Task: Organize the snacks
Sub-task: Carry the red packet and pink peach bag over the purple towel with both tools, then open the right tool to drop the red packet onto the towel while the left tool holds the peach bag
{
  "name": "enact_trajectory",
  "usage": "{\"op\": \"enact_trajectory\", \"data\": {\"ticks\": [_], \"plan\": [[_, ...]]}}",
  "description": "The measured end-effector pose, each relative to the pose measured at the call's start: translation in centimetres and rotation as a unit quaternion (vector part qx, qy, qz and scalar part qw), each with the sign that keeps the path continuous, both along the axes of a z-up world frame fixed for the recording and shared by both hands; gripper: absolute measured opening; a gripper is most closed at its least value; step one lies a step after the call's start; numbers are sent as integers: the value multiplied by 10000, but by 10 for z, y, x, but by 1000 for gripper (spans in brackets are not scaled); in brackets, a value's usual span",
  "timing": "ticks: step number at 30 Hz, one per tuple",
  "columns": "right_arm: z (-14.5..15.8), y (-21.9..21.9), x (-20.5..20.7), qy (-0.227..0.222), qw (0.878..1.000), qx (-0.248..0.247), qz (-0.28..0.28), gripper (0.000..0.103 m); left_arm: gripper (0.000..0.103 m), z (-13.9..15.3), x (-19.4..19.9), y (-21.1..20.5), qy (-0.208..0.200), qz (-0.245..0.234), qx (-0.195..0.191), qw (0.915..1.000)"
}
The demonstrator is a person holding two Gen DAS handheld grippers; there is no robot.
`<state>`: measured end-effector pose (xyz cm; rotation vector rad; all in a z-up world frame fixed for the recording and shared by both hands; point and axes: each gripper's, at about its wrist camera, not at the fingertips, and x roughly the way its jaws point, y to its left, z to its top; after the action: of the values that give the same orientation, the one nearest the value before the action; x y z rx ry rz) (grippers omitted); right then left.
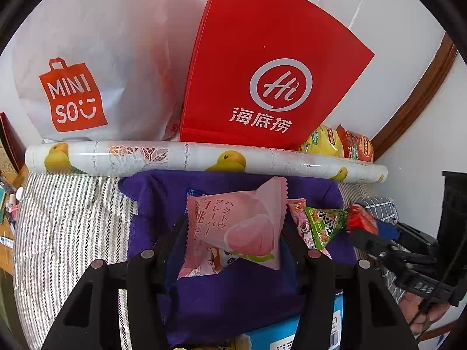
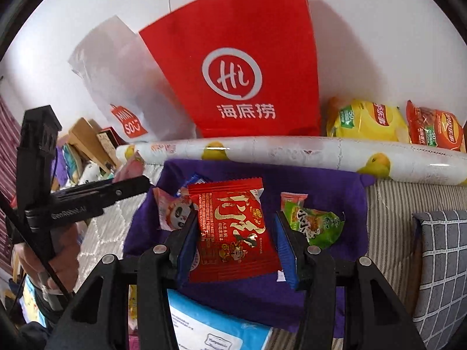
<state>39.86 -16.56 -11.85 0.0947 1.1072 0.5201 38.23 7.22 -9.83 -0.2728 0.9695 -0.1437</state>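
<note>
Left tongs (image 1: 233, 230) pinch the pink packet (image 1: 233, 227); right tongs (image 2: 233, 239) pinch the red packet (image 2: 233, 230). Advise lowering each onto the purple cloth (image 2: 306, 180) beneath, separately.

A home, most likely a bedroom, is showing here: striped grey-and-white bedding (image 1: 67, 218) is covering a bed, with a grey checked pillow (image 2: 440, 265) lying at its side and a purple towel (image 2: 318, 186) spread on top. Shopping bags, a white Miniso bag (image 1: 87, 58) and a red Haidilao paper bag (image 2: 242, 67), are leaning against a plain white wall (image 2: 379, 29), while a cluttered desk (image 1: 7, 233) of small personal items is sitting beside the bed.
</note>
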Motion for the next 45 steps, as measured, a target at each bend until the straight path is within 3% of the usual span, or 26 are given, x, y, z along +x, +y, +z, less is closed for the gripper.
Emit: {"op": "enact_trajectory", "data": {"ticks": [7, 12, 26, 39, 45], "plan": [[-25, 17, 2, 366, 9982, -336, 322, 50, 54, 0, 0, -1, 11, -53, 25, 10000], [-45, 22, 7, 566, 9954, -739, 246, 50, 54, 5, -4, 2, -55, -54, -23, 10000], [-76, 31, 12, 979, 9895, -1027, 279, 50, 55, 2, -3, -3, -9, -86, 48, 10000], [-75, 41, 6, 992, 9883, -1059, 480, 51, 55, 1, -2, -1, 51, -55, 68, 9999], [-34, 36, -7, 357, 9926, -1027, 545, 51, 56, -6, 2, -7, 196, -84, 126, 9997]]}}
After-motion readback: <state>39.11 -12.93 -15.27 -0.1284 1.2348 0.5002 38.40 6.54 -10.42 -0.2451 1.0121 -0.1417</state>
